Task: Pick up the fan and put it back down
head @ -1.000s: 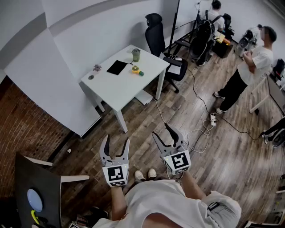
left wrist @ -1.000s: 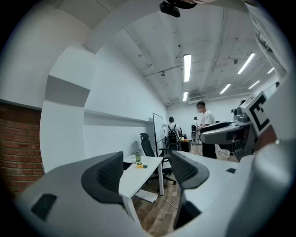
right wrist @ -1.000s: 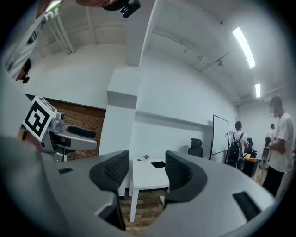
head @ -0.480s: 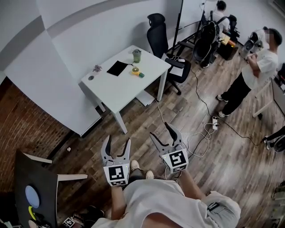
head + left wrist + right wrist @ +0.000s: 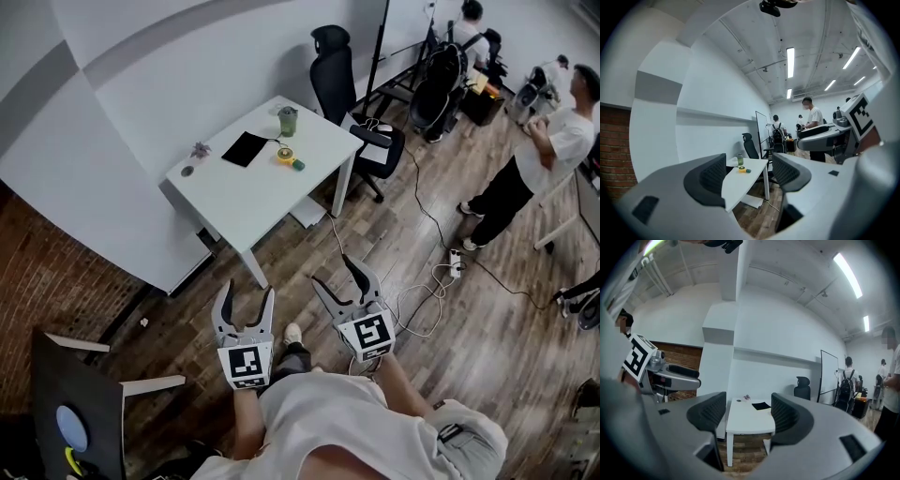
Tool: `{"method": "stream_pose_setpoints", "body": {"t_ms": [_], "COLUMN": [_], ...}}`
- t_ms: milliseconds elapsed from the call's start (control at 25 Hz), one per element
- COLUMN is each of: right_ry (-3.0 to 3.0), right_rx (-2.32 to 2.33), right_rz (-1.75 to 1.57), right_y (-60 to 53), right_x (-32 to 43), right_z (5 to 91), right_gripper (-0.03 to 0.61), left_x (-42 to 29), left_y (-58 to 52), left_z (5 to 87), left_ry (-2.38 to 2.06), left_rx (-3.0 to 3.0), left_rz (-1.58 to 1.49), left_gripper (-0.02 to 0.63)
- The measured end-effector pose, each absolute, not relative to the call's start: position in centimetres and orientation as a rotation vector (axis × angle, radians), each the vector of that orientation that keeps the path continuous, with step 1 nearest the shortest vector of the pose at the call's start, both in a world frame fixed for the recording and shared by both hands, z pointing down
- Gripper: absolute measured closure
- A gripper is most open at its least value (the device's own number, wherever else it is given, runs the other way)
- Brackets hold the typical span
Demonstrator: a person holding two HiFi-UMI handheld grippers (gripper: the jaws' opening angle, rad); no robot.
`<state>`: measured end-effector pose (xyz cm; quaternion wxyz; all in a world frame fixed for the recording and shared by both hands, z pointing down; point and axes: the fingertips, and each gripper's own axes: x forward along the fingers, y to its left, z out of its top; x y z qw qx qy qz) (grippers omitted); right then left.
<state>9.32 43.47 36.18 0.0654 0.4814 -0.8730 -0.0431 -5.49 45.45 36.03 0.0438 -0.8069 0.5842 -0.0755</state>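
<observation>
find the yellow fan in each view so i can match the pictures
Head view: the yellow fan lies on the white table, toward its far end, in the upper middle of the picture.
Left gripper view: it shows small between the jaws, on the table.
Right gripper view: not visible; a jaw covers the table's right part.
Shared landmark: the black office chair beside the table.

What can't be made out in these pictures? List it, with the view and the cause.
- Head view: the yellow object on the table is too small to tell what it is.
- Right gripper view: the right gripper has one jaw across the table's right end, hiding that object.
- Head view: the dark panel at lower left is cut off by the edge.
</observation>
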Motion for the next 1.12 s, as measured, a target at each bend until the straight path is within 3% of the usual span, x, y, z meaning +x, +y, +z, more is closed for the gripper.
{"method": "stream_pose_setpoints", "body": {"t_ms": [1120], "right_ry": [-2.501], "right_rx": [1.578], "right_rz": [-0.085], "right_y": [23.8], "right_x": [4.0], "right_z": [36.6], "right_gripper": [0.273], "left_x": [-10.5], "left_y": [23.7], "left_z": [36.3], "left_ry": [1.622], "left_rx": [-2.593], "left_rz": [-0.223], "left_gripper": [0.327]}}
